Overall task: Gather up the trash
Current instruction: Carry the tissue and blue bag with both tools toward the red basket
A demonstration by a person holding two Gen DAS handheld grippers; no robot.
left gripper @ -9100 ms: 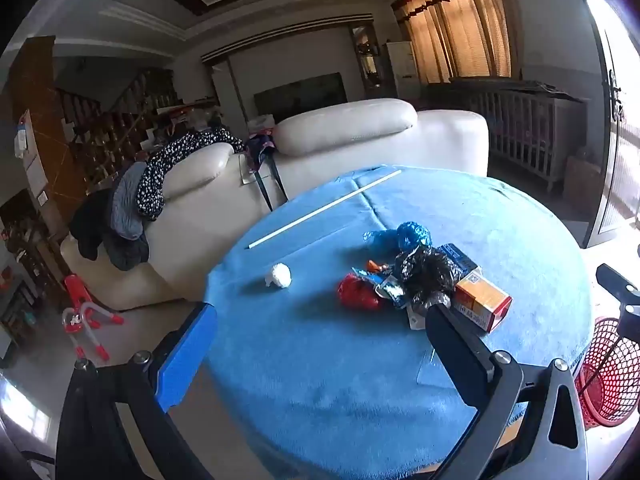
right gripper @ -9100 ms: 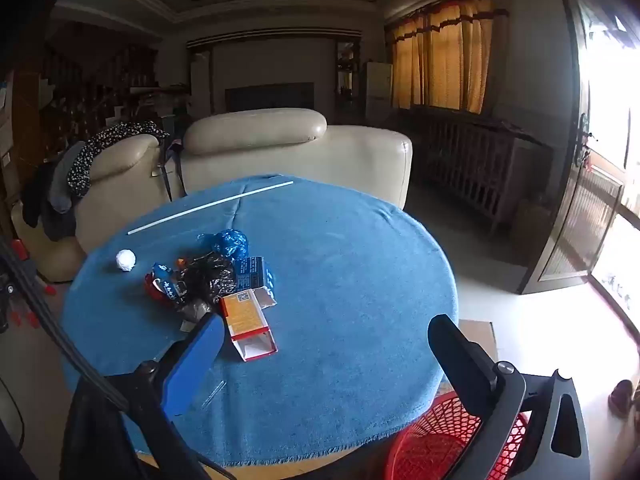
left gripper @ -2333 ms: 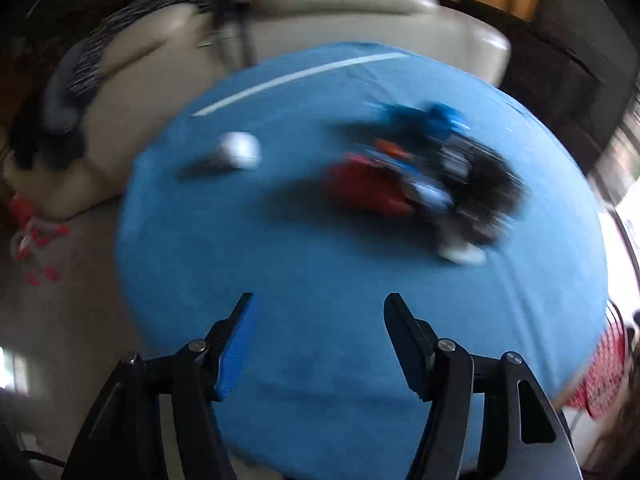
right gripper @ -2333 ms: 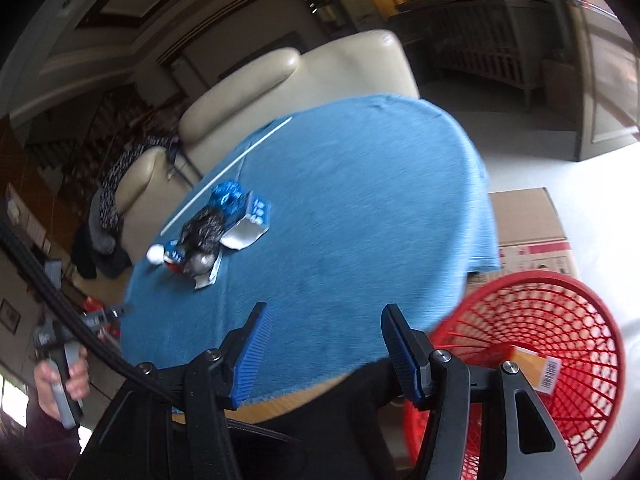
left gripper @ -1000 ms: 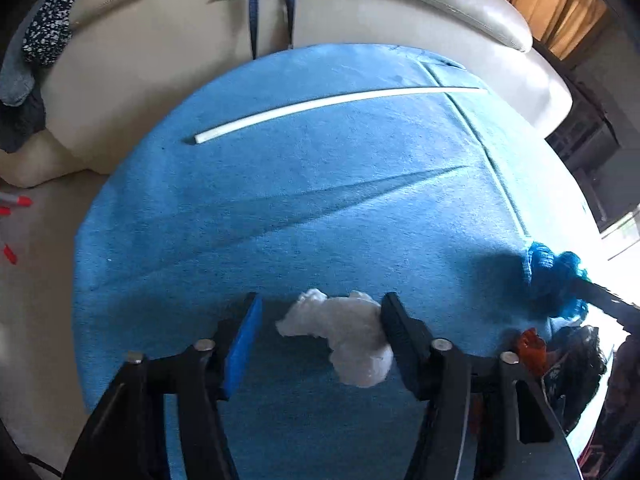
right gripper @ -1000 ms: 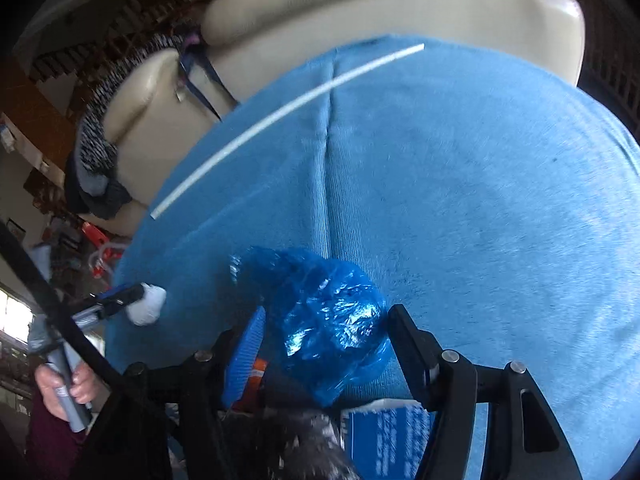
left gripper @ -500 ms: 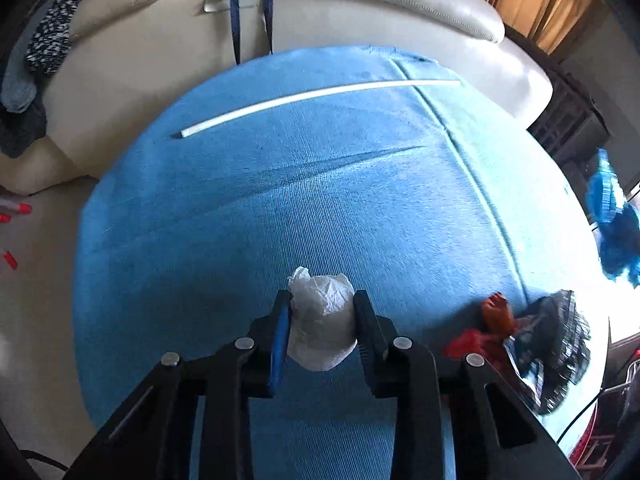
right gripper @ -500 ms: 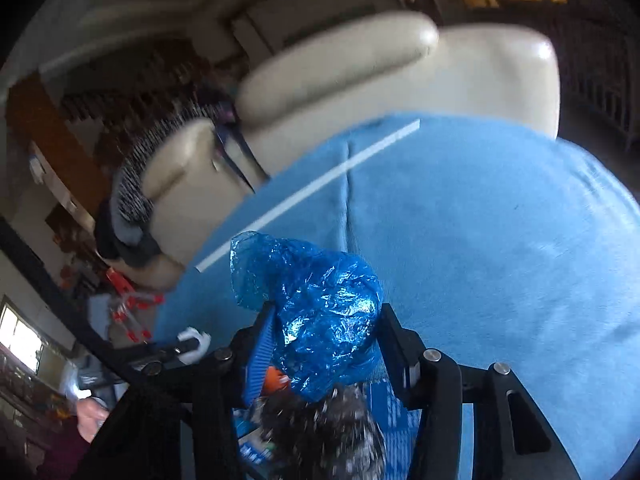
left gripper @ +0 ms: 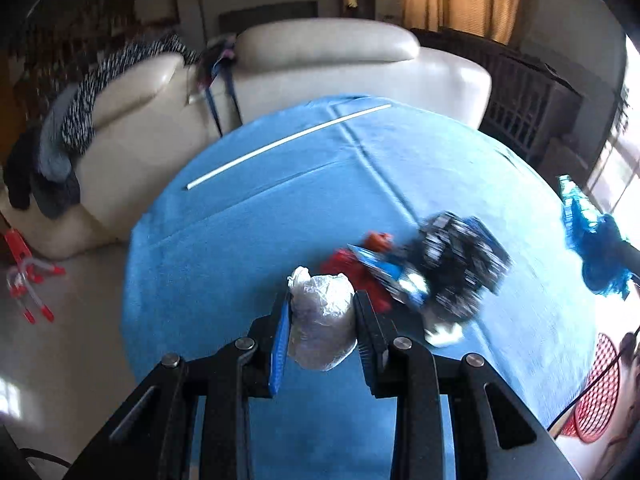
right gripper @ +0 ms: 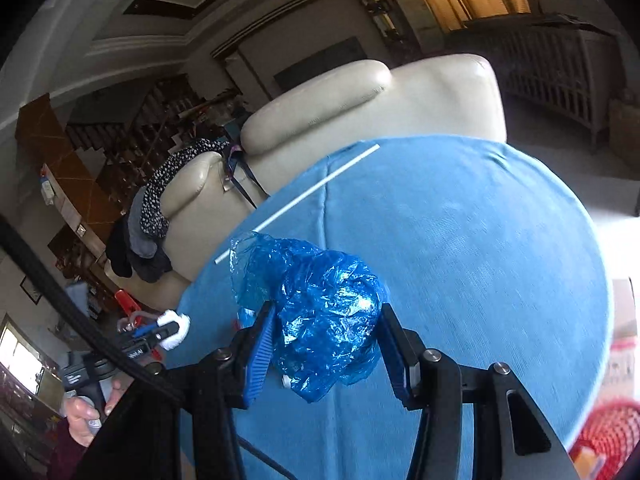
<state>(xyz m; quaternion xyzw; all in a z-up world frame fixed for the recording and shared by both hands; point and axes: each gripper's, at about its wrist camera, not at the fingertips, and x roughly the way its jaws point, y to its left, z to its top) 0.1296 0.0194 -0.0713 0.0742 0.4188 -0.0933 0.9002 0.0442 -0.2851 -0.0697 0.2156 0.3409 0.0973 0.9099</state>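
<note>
Both wads of trash have left the cloth since a second ago, when they still lay on it between parted jaws; the jaws closed on them and each gripper now holds its catch above the table.

Nearest in the left wrist view, the left gripper (left gripper: 322, 312) is clamped on a white crumpled wad (left gripper: 322, 320), a wrinkled, papery lump with a small twisted tip, pinched between the ribbed blue pad and the black finger. In the right wrist view the right gripper (right gripper: 326, 344) has its jaws pressed against a blue plastic bag (right gripper: 320, 312), a glossy, crinkled film that bulges out above and below the fingers.

Just beyond the white wad, the remaining trash pile (left gripper: 420, 268) lies on the cloth: a red crumpled piece, a small orange scrap, a flat blue wrapper and a dark, shiny crumpled bag, all blurred. At the lower right edge of that view, part of a red mesh basket (left gripper: 596, 396) shows below the table's rim.

The round table (left gripper: 460, 160) is covered in a blue, fine-ribbed cloth with straight fold creases. Toward its far side lies a thin white rod (left gripper: 288, 146), straight and slender.

Behind the table stands a cream leather sofa (left gripper: 320, 60) with smooth, rounded cushions, and speckled and dark clothes (left gripper: 60, 148) are draped over its left arm.
</note>
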